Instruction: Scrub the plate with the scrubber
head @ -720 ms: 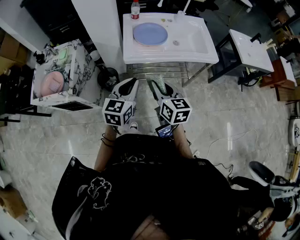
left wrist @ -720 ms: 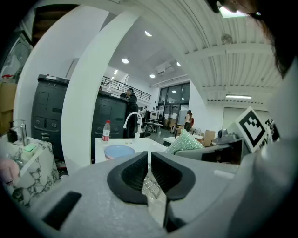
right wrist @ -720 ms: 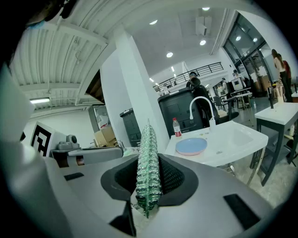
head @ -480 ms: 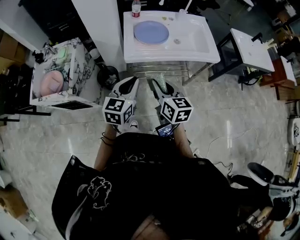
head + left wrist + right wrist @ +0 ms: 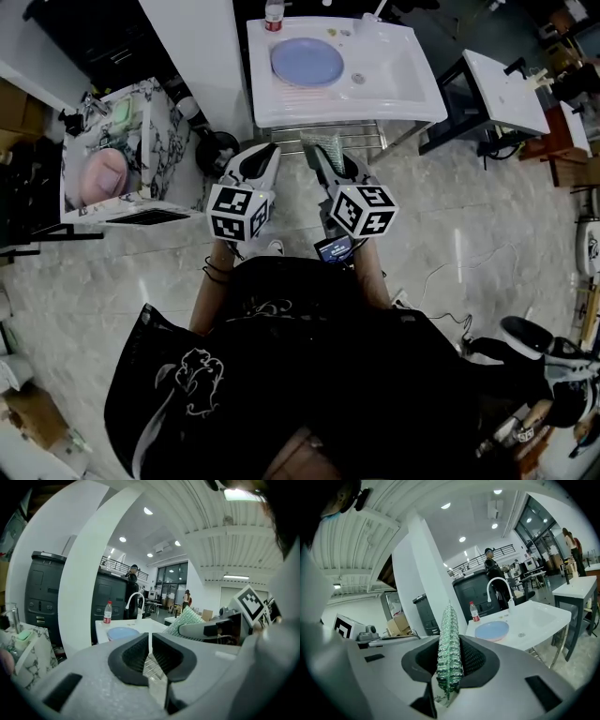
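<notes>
Plate (image 5: 307,61): pale blue, lying flat in the left part of the sink (image 5: 398,89), just left of the drain (image 5: 357,79). Water bottle (image 5: 274,13) stands at the sink's back-left corner and the faucet (image 5: 497,587) on its back edge.

Scrubber (image 5: 449,641): green mesh pad, pinched edge-on in the right hand-held gripper (image 5: 451,663). Most of it sticks out past the jaws, which leaves a free face to rub with.

Left hand-held gripper (image 5: 150,649): jaws narrow, only a slit, nothing in it. Probably kept free to steady the plate.

Both are held side by side in front of the sink, short of its front rim and pointing at it. Scrubber and plate are well apart.

My read: approach phase, scrubbing not started. Next is to reach over the sink's front rim and set the scrubber down on the plate. Risk: the plate slides in the sink if unsteadied.
</notes>
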Motion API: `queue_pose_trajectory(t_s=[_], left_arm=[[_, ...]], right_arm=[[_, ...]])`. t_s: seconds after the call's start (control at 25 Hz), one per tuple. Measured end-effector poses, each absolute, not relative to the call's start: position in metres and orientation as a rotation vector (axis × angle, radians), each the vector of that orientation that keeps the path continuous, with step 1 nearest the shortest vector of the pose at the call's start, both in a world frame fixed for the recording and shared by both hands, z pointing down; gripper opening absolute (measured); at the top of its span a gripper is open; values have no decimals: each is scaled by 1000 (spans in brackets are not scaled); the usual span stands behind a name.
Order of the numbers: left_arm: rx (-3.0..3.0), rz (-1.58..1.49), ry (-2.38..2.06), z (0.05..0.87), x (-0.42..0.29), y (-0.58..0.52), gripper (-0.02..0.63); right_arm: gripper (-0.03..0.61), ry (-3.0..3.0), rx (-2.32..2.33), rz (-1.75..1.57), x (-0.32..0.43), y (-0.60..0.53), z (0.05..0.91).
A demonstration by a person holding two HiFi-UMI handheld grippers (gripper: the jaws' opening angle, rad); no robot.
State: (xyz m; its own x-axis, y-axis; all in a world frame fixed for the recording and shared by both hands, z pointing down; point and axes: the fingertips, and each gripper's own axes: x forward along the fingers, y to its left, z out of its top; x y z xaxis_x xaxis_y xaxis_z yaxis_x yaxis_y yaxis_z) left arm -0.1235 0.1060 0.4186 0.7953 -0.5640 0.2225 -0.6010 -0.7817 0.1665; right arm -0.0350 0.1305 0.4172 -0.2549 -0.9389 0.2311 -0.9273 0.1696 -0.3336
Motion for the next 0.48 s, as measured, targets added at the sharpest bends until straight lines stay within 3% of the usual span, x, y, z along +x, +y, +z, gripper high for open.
queue_pose_trajectory(t_s=[0.48], left_arm=[[2718, 250, -864, 435, -120, 76, 32]], right_arm=[[89, 2332, -1974, -676, -17, 105, 426]])
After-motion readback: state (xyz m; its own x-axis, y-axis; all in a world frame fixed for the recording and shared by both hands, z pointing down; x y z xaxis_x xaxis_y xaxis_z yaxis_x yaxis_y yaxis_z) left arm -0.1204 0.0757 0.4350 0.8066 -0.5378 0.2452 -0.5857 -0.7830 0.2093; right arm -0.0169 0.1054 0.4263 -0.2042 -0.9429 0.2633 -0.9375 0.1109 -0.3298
